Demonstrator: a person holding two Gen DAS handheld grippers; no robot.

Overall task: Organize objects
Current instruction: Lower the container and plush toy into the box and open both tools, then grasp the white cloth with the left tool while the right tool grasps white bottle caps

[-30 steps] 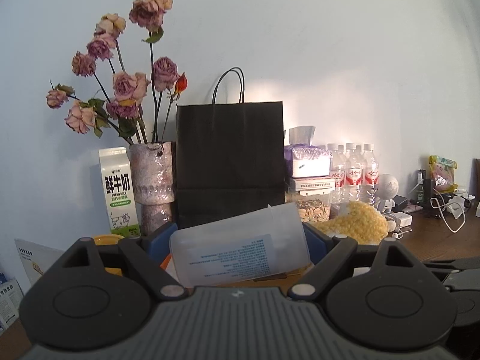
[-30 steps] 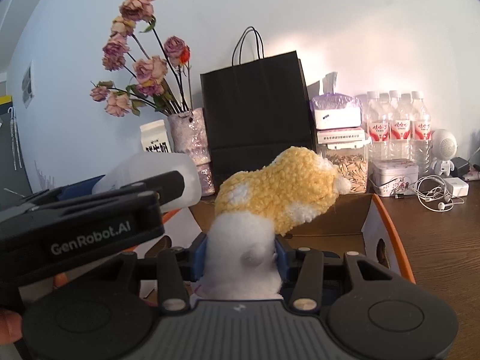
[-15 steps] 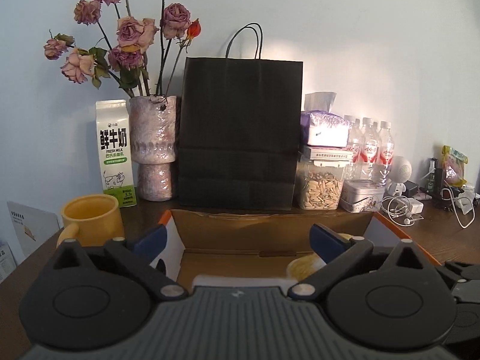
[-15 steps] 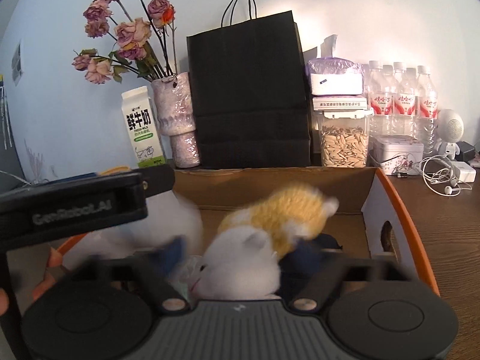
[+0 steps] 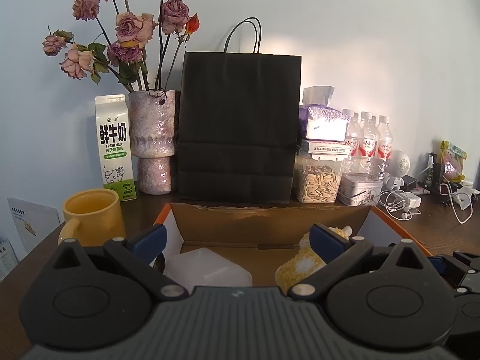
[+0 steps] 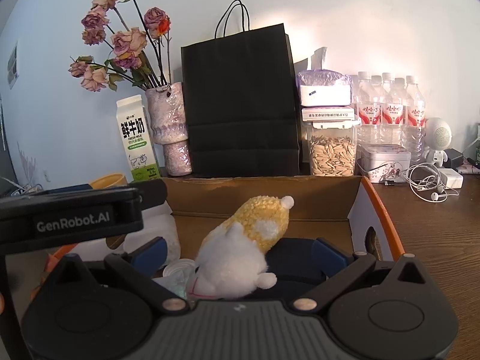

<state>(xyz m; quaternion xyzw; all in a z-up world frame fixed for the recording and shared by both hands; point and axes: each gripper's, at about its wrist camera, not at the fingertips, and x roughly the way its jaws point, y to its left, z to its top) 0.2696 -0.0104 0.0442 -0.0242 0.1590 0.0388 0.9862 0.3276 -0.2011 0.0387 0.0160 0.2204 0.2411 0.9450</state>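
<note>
An open cardboard box (image 5: 270,225) with orange edges stands right in front of both grippers. Inside it a translucent white plastic container (image 5: 207,267) lies on the left, and a yellow and white plush toy (image 5: 303,264) on the right. My left gripper (image 5: 237,238) hovers open over the box with nothing between its fingers. In the right wrist view the plush toy (image 6: 255,228) rests on the floor of the box (image 6: 300,198), between the spread fingers of my right gripper (image 6: 240,252). The pads stand clear of it. The left gripper's body (image 6: 75,216) crosses that view at the left.
Behind the box stand a black paper bag (image 5: 240,126), a vase of dried roses (image 5: 153,141), a milk carton (image 5: 115,147), a seed jar (image 5: 318,180), a tin (image 5: 360,189) and water bottles (image 5: 369,141). A yellow mug (image 5: 91,216) sits left. Earphones and chargers (image 6: 432,180) lie right.
The left gripper let go of the plastic container and the right let go of the plush toy. Both objects dropped into the box, and both pairs of jaws opened wide.
</note>
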